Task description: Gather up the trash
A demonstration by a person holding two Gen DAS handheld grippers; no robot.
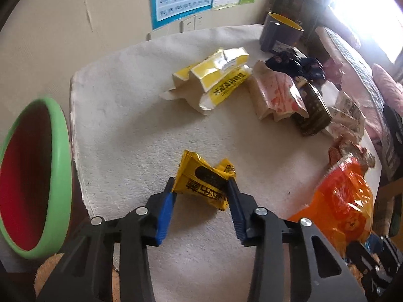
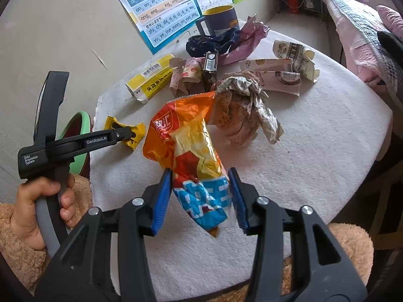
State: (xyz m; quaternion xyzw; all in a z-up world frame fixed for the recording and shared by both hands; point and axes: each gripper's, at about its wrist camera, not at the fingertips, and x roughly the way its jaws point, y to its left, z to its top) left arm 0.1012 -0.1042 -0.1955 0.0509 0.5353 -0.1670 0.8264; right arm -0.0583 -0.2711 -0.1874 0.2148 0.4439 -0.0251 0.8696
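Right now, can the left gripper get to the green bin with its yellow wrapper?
Probably yes. The left gripper is shut on the yellow wrapper, and the green bin stands open just past the table edge, with nothing between them.

The left gripper [image 1: 202, 188] has its 2 blue pads [image 1: 166, 209] pressed on a small yellow wrapper [image 1: 204, 182] lying on the pale cloth-covered table [image 1: 121, 115]. A green-rimmed bin [image 1: 61, 151] gapes at the left edge. Beyond lie a torn yellow carton [image 1: 216, 80] and a pink wrapper [image 1: 279, 95]; an orange bag [image 1: 345, 201] sits right.
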